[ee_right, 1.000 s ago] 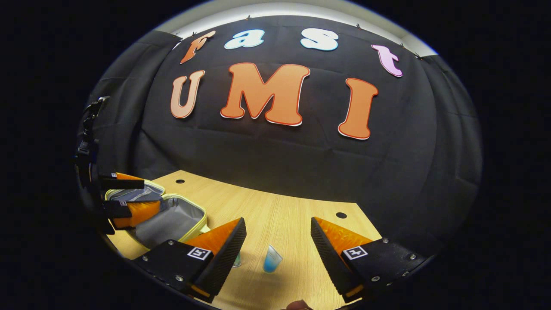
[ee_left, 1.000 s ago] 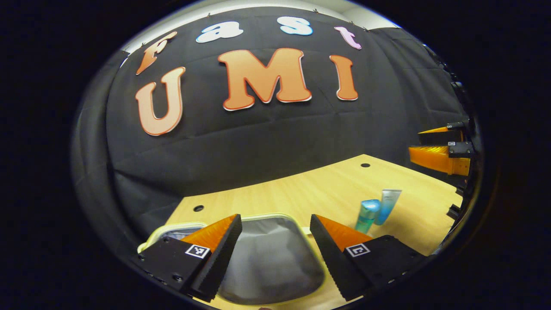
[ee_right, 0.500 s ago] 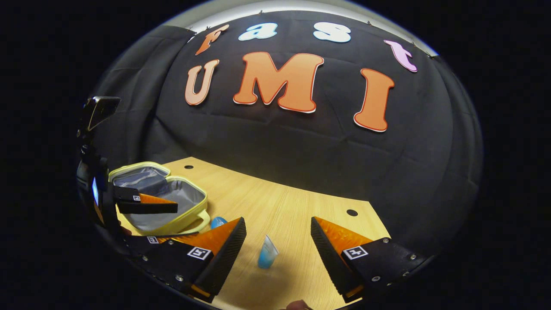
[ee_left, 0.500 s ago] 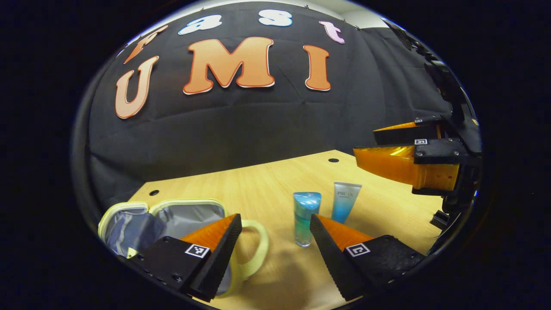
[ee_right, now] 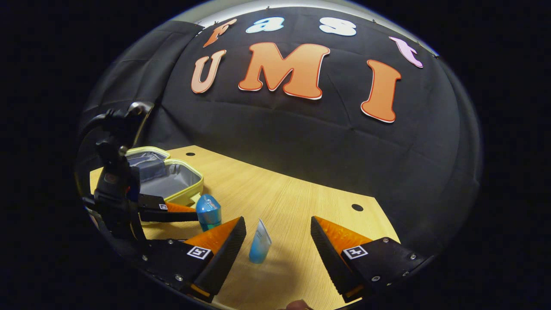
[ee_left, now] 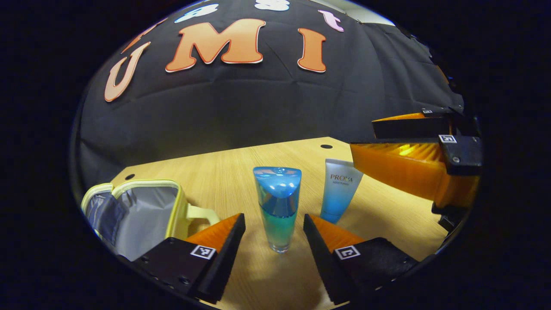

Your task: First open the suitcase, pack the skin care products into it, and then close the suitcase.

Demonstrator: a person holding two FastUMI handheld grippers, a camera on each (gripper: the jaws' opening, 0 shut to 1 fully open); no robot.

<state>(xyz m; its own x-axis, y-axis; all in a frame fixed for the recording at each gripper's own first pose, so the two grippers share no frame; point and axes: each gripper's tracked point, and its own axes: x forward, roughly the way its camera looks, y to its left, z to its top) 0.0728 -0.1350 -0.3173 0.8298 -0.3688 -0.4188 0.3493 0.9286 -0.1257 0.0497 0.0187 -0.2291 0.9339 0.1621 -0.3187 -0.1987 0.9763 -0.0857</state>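
Note:
A blue bottle (ee_left: pixel 277 206) stands upright on the wooden table (ee_left: pixel 215 168), between the fingers of my open left gripper (ee_left: pixel 273 217), with a gap on each side. Just right of it stands a blue-and-white tube (ee_left: pixel 340 189). The yellow-rimmed suitcase (ee_left: pixel 137 211) lies open at the left, showing its grey lining. My right gripper (ee_left: pixel 363 137) hovers open above and right of the tube. In the right gripper view the tube (ee_right: pixel 259 243) stands between my right gripper's (ee_right: pixel 277 220) open fingers, nearer the left one. The bottle (ee_right: pixel 208 212) and suitcase (ee_right: pixel 172 183) lie to its left.
A finger (ee_right: pixel 172 209) of the left gripper reaches to the bottle in the right gripper view. The black cloth wall closes off the table's far edge. Small round holes (ee_right: pixel 357 207) dot the tabletop (ee_right: pixel 292 202). Bare wood stretches behind the two products.
My left gripper swung from over the suitcase to the bottle and now straddles it. My right gripper moved closer to the tube.

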